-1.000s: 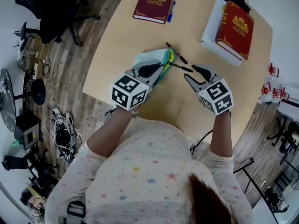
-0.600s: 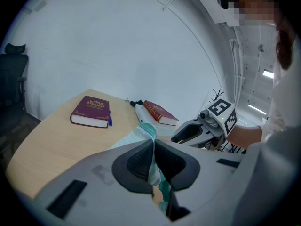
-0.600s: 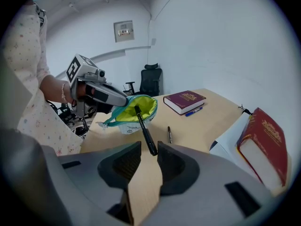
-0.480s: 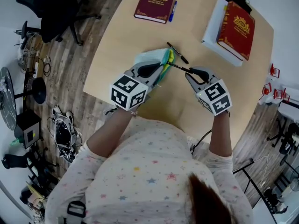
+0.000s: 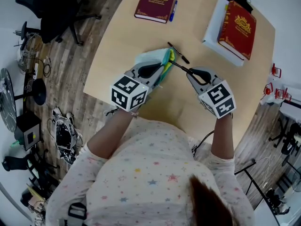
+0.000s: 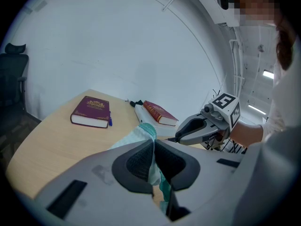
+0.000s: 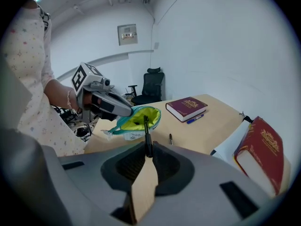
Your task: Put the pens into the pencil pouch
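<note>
- Both tongs are clamped on something. The left tongs (image 5: 157,69) have their pads pressed together on a fold of the pencil pouch (image 5: 153,58), pinching its near edge and lifting it so the mouth faces across to the other side.
- Just beyond the left tongs the pouch gapes open. The right gripper view shows its yellow lining, and I can make out no pen lying inside, though most of the interior is hidden from me.
- Between the two tongs runs a black pen (image 5: 181,68). Its far end sits at the pouch mouth, over the lining; I can't tell whether it has passed the rim.
- The right tongs (image 5: 195,74) are closed on the near end of that pen, pads squeezing the barrel and aiming it down at the opening.
- Just ahead of the right tongs, beyond the held pen, a second black pen (image 5: 178,53) lies loose on the tabletop (image 5: 127,36).
- Far ahead of the left tongs, well apart from the pouch, a blue pen (image 5: 172,11) lies beside a maroon book (image 5: 155,3).
- By my reckoning the job is in its early part: one pen is at the point of going in, and the two loose ones are untouched. The pouch needs to stay propped open for each.
</note>
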A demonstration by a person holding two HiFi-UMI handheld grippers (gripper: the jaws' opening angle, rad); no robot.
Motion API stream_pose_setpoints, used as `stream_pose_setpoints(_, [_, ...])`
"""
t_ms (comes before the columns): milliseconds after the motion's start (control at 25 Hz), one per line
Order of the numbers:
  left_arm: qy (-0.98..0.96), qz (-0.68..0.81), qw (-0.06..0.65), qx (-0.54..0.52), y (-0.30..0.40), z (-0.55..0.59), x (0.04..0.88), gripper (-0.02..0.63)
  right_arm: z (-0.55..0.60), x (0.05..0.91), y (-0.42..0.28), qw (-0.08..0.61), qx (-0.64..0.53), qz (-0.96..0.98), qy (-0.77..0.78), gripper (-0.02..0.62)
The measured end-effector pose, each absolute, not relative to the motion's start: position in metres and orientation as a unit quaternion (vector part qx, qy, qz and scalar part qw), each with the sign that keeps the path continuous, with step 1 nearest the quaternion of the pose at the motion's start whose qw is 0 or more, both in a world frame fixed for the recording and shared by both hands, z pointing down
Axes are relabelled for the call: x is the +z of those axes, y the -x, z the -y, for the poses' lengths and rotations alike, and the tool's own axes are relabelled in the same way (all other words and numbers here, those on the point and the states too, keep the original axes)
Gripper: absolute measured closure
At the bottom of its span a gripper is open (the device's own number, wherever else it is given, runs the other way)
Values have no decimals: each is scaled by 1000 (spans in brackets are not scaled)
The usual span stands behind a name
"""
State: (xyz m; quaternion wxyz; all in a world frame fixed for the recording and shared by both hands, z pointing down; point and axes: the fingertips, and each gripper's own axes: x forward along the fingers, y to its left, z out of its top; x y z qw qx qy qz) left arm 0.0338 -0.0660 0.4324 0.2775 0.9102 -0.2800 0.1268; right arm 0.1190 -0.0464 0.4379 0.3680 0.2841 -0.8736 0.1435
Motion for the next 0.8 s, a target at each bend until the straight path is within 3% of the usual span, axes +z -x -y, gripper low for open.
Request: stream_pose_setpoints(800, [-914,268,280,123,-42,56,429,586,63,424,-81,399,95,877,-251,551])
